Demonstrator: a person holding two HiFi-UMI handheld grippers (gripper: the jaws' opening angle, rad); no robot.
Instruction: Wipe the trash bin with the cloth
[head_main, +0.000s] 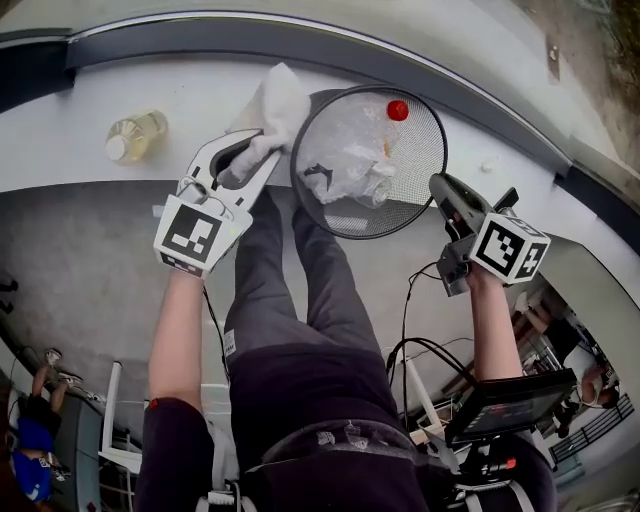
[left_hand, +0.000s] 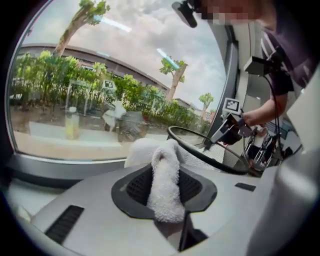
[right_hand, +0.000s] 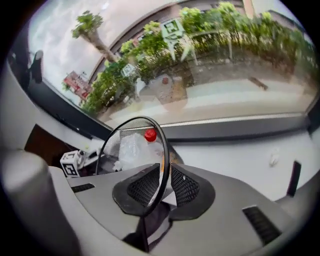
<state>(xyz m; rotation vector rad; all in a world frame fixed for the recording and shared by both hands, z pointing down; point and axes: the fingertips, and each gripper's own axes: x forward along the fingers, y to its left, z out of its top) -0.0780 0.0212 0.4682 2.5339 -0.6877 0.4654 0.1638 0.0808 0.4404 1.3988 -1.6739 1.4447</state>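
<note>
Upper centre of the head view — wire-mesh trash bin (head_main: 425, 150) with a black rim, at the edge of a white ledge (head_main: 200, 95) below a window; contents: crumpled clear plastic (head_main: 345, 160) and a red cap (head_main: 397, 110). Left of the bin, against its rim: white cloth (head_main: 278, 105), bunched, one end pinched between the jaws of the left gripper (head_main: 250, 155). Right edge of the bin: right gripper (head_main: 440, 188), jaws nearly together, the thin rim nipped between the pads. Upper left of the frame, well apart from the bin — bottle (head_main: 135, 135) of yellow liquid, upright on the ledge. Lower frame: person's legs (head_main: 300, 290).
</note>
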